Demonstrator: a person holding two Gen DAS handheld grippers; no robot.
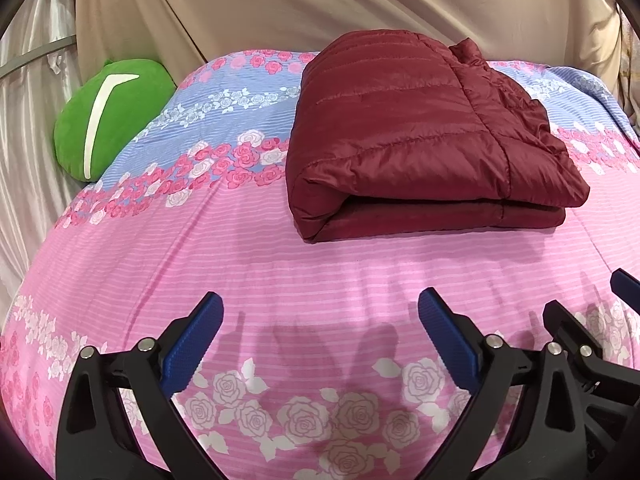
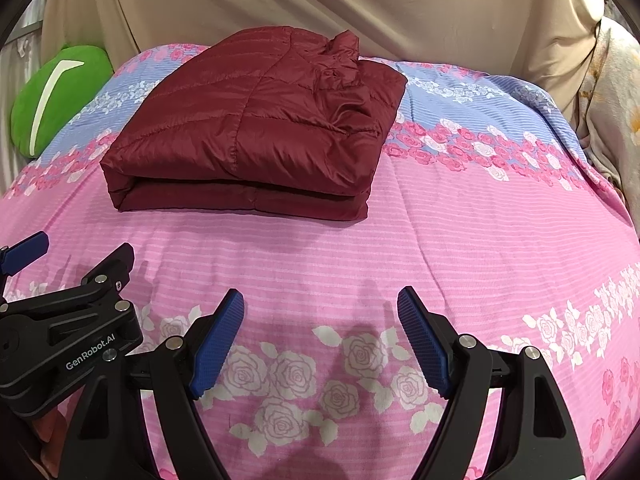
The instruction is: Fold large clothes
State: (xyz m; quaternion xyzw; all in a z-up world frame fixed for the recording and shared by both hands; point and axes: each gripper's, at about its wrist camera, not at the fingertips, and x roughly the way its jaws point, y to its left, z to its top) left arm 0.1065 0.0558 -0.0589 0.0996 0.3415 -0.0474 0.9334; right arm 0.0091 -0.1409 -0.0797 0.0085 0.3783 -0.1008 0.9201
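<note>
A dark red quilted puffer jacket lies folded into a thick rectangle on the pink and blue floral bedspread. It also shows in the right wrist view, with its collar bunched at the far side. My left gripper is open and empty, hovering above the bedspread well short of the jacket. My right gripper is open and empty too, close beside the left one. The left gripper also shows at the left edge of the right wrist view.
A green plush cushion with a white stripe leans at the far left of the bed. Beige cloth hangs behind the bed. A floral fabric hangs at the far right.
</note>
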